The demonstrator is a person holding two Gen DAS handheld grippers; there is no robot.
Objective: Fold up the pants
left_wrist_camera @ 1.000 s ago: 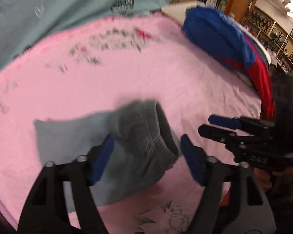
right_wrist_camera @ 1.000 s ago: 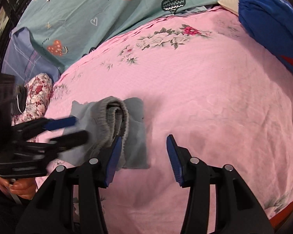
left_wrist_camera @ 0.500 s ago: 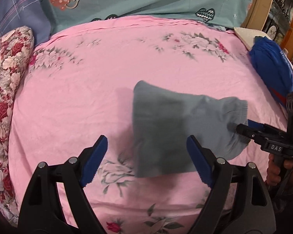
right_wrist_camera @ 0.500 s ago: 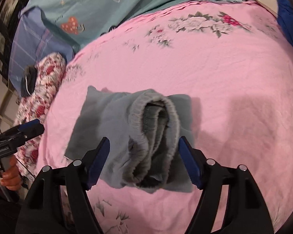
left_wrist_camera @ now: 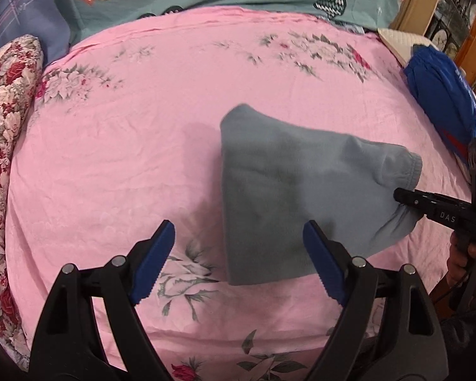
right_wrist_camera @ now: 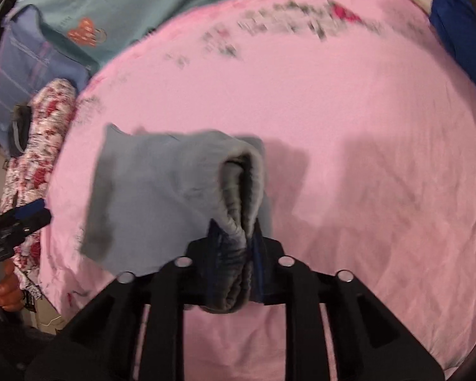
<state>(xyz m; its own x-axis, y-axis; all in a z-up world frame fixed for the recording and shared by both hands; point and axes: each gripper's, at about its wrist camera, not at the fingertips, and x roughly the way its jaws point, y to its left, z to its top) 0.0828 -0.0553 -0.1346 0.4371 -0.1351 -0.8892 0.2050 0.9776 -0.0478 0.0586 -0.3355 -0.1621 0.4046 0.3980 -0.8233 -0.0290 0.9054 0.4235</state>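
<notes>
The right tool is clenched on the elastic waistband of the grey pants, the bunched band pinched between its blue pads. The left tool is released, its pads spread wide and nothing held between them; the folded edge of the pants lies just beyond it, toward 1 o'clock in the left wrist view. The pants are already reduced to a compact bundle resting on the pink bed sheet. A late step is judged to be in hand: squaring or shifting the bundle. Next, the waistband would have to be drawn level and laid flat, then let go. A blue garment is seen at 2 o'clock.
</notes>
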